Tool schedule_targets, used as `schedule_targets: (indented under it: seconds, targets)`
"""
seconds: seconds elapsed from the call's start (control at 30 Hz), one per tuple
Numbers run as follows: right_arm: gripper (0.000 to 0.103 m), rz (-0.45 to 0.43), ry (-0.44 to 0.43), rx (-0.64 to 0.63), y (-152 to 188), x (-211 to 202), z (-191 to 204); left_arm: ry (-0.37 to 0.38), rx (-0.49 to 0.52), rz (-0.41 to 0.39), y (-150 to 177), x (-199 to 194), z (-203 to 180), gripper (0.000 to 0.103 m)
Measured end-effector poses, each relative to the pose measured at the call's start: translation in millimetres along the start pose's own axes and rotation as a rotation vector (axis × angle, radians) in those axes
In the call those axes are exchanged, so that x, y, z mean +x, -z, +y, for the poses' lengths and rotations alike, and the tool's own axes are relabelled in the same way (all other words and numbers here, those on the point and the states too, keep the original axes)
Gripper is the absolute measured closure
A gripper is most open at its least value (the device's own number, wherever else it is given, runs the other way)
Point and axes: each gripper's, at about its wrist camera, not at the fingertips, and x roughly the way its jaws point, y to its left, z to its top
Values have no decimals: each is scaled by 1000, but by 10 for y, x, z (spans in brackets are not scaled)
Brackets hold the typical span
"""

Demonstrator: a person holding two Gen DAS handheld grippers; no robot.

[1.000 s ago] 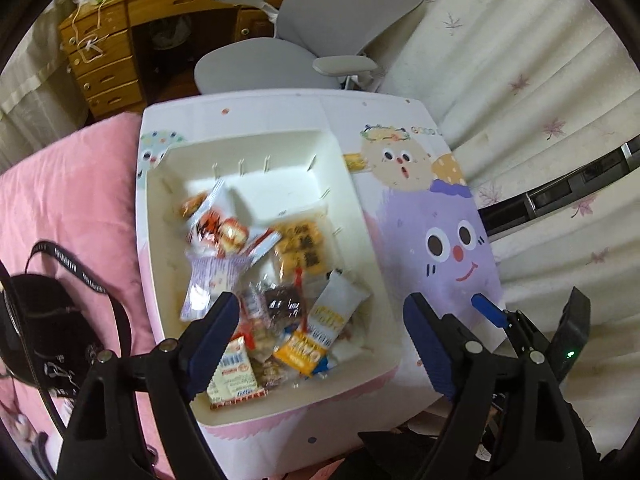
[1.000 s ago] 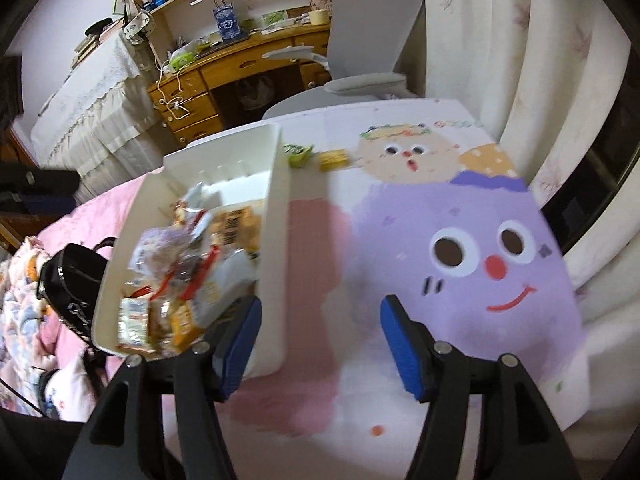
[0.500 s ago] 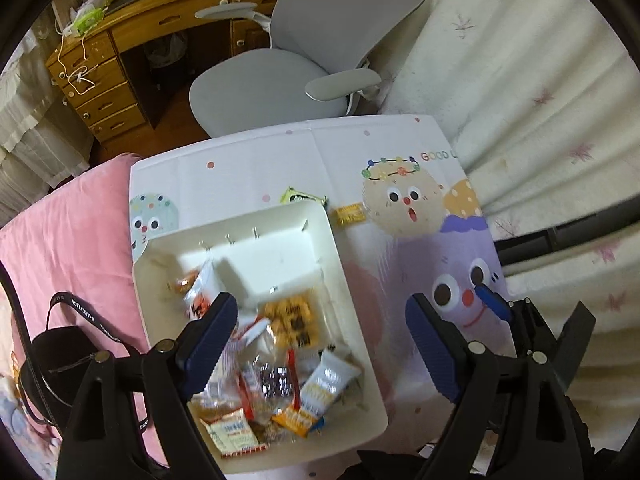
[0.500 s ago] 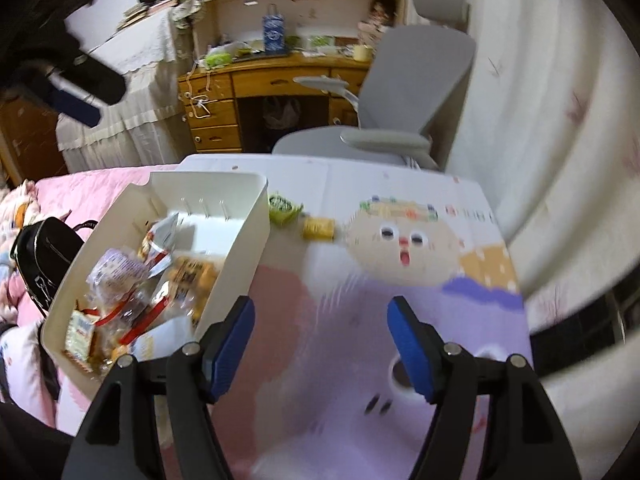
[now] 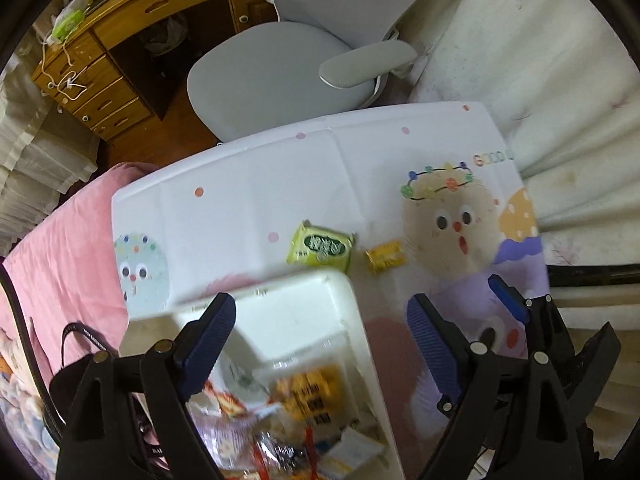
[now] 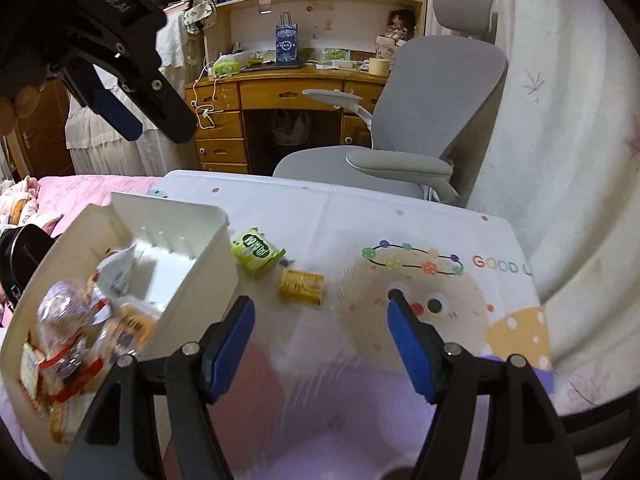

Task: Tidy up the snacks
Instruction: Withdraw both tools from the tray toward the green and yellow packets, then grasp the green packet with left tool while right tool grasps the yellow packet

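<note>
A white bin (image 6: 192,276) holding wrapped snacks (image 6: 76,332) is sitting at the left of a cartoon-printed table (image 6: 400,220). Just beyond the bin's far right corner, a green packet (image 6: 256,254) and a small yellow packet (image 6: 301,286) are lying side by side on the table. The left gripper (image 5: 320,340) is hovering over the bin, fingers open and empty. The right gripper (image 6: 320,344) is hanging over the table nearer than the packets, also spread and holding nothing. A grey chair (image 6: 420,120) is standing at the table's far side.

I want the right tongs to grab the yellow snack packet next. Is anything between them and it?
Nothing visible. The right tongs are open and empty, with only bare tablecloth between them and the yellow packet. The green packet and white bin lie off to the left.
</note>
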Motion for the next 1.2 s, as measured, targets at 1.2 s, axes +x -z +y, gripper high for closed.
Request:
schedule_targets:
  seconds: [1.2]
  targets:
    - [33,80,-117,71,106,1082,11,-130,76,370,-588,1720,-148,18]
